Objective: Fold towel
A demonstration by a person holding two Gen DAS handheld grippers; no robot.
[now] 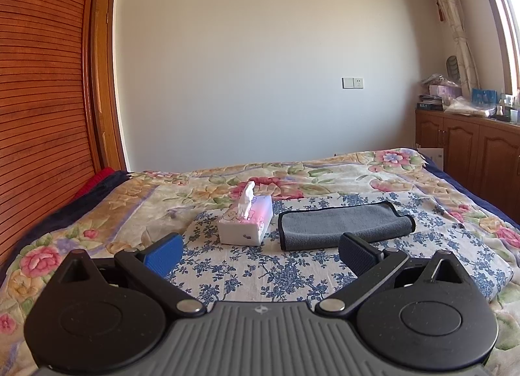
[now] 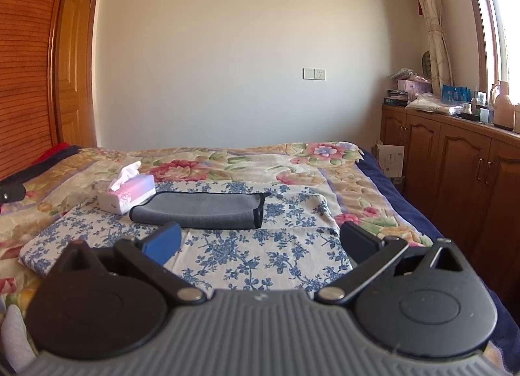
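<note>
A grey towel [image 1: 344, 223] with a dark trim lies folded into a long flat strip on a blue-flowered cloth [image 1: 260, 272] on the bed. It also shows in the right wrist view [image 2: 201, 210]. My left gripper [image 1: 260, 254] is open and empty, held above the cloth just short of the towel's near edge. My right gripper [image 2: 260, 242] is open and empty, also above the cloth, just short of the towel. Neither gripper touches the towel.
A white and pink tissue box [image 1: 245, 225] stands just left of the towel; it also shows in the right wrist view [image 2: 126, 195]. The flowered bedspread [image 1: 325, 174] covers the bed. Wooden cabinets [image 2: 455, 161] with clutter line the right wall. A slatted wooden headboard [image 1: 39, 116] rises at left.
</note>
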